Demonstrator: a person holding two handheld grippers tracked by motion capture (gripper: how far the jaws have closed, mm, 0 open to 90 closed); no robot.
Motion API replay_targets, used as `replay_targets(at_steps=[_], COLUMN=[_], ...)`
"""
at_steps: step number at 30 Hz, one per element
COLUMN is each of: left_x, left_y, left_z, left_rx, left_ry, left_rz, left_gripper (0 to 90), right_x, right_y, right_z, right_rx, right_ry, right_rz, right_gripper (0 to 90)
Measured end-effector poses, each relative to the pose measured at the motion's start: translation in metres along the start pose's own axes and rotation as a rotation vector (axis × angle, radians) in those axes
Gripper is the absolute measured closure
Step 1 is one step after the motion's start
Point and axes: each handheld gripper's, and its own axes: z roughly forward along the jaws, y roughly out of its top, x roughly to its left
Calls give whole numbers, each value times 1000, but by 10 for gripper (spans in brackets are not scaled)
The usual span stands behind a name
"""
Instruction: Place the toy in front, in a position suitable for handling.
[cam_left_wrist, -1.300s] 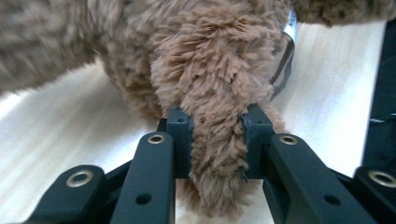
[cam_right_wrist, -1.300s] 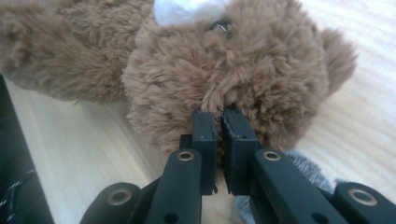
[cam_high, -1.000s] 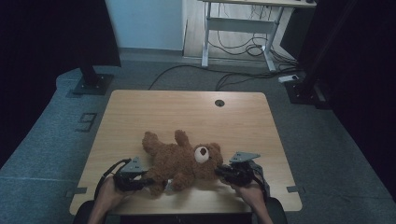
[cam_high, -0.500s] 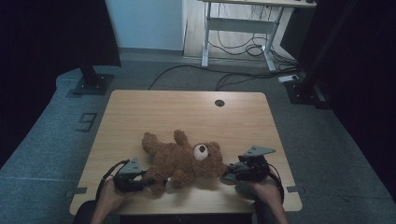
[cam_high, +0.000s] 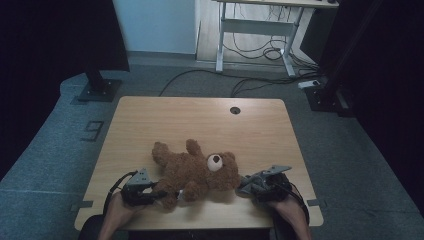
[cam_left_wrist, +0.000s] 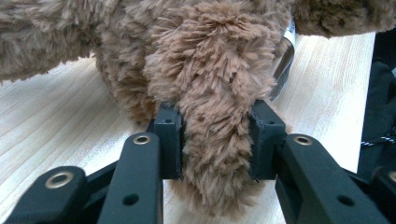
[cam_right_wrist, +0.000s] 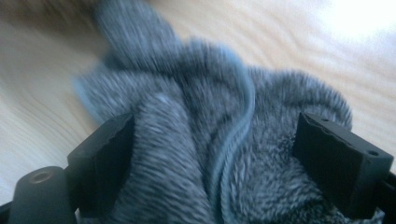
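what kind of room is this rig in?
Probably a lab or office set up for recording. A plain wooden desk with a cable hole stands on grey carpet, loose cables run under a second desk behind, and dark stands flank it.

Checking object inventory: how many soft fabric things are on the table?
2: a teddy bear lying near the front edge, and a grey sock between the right gripper's jaws. More may be hidden.
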Motion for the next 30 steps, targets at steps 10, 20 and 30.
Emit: replay_targets(at_steps=[10,20,30], left_x=[0,0,-1], left_y=[-3,-5,-5], left_z=[1,1,1], left_rx=[-12,-20,-20], left_ry=[-3,-8,1], left_rz=[-24,-42,-47], left_gripper=[593,591,594], right_x=[-6,-6,-9], right_y=[-6,-8,-10], right_z=[0,-4,-22], right_rx=[19,14,-75], right_ry=[-34,-65,-47], right_rz=[20,32,80], right_gripper=[488,667,720])
